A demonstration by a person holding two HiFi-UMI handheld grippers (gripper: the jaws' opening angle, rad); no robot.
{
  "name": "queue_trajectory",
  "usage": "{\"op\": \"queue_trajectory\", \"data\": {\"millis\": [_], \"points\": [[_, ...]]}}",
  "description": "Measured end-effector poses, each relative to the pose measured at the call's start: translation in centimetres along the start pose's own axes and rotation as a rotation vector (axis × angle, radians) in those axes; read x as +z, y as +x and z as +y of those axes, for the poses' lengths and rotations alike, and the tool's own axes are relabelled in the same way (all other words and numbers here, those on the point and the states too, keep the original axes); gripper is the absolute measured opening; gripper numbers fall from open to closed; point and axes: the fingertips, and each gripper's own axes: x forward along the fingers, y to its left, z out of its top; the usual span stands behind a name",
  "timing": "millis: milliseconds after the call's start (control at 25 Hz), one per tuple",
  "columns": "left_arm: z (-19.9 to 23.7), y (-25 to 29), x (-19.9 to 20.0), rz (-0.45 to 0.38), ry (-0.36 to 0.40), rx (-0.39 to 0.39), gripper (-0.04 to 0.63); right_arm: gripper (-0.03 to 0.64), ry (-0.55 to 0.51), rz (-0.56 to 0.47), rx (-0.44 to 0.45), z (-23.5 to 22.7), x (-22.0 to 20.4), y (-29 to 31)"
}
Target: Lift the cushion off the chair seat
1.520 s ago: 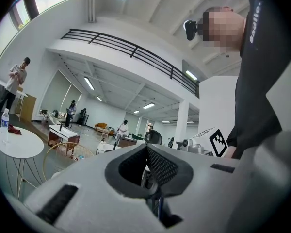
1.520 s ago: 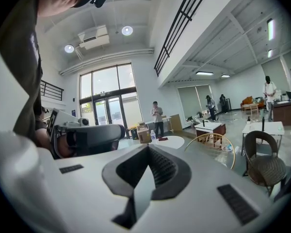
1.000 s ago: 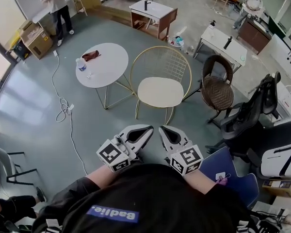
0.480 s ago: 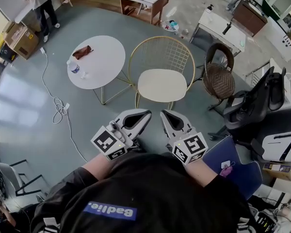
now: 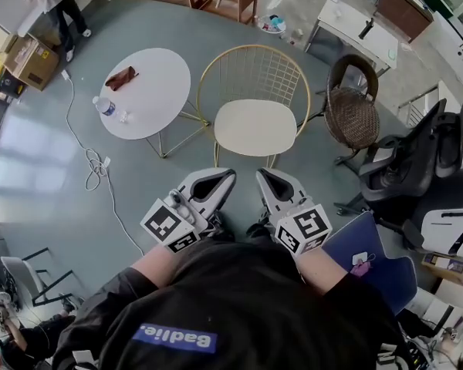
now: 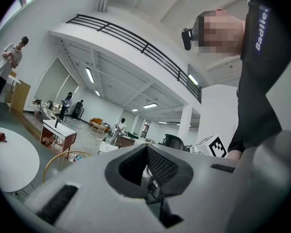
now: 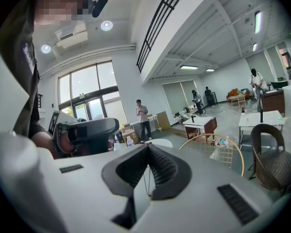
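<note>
A cream round cushion (image 5: 255, 127) lies on the seat of a gold wire chair (image 5: 251, 72) in the middle of the head view. My left gripper (image 5: 224, 177) and right gripper (image 5: 266, 176) are held side by side just short of the chair's front edge, pointing at it and apart from the cushion. Both are shut with nothing between their jaws. In the left gripper view the left gripper (image 6: 146, 148) has its tips together, with the gold chair (image 6: 63, 157) low at the left. The right gripper (image 7: 148, 147) is likewise shut, with the chair (image 7: 218, 141) beyond it.
A round white table (image 5: 150, 102) with a bottle (image 5: 104, 106) and a brown object (image 5: 122, 78) stands left of the chair. A brown wicker chair (image 5: 353, 114) and a black office chair (image 5: 417, 160) stand at the right, a blue chair (image 5: 370, 272) near my right arm. A cable (image 5: 92, 164) trails on the floor.
I have stepped toward the gold chair, so both grippers now sit closer to its front edge. Both stay shut and empty.
</note>
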Motion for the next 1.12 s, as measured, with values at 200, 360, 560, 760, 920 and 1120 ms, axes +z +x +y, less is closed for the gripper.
{"op": "queue_trajectory", "data": {"millis": [200,360,560,760,920,1120], "points": [[0.5,1.9,-1.0,0.011,-0.016,0.042,0.012,0.026,0.027,0.082,0.032,-2.7,-3.0,0.1],[1.5,3.2,-2.1,0.022,-0.022,0.072,0.014,0.028,0.063,0.108,0.040,-5.0,-4.6,0.7],[2.9,5.0,-3.7,0.037,-0.032,0.091,0.012,0.028,0.070,0.139,0.048,-7.3,-6.1,1.7],[4.2,6.4,-5.2,0.050,-0.048,0.091,0.012,0.029,0.095,0.174,0.037,-9.2,-8.2,2.6],[4.9,7.0,-6.1,0.055,-0.065,0.080,0.014,0.029,0.116,0.211,0.032,-10.2,-10.6,3.2],[6.2,7.6,-7.5,0.068,-0.067,0.073,0.012,0.031,0.150,0.247,0.017,-11.8,-13.8,3.9]]}}
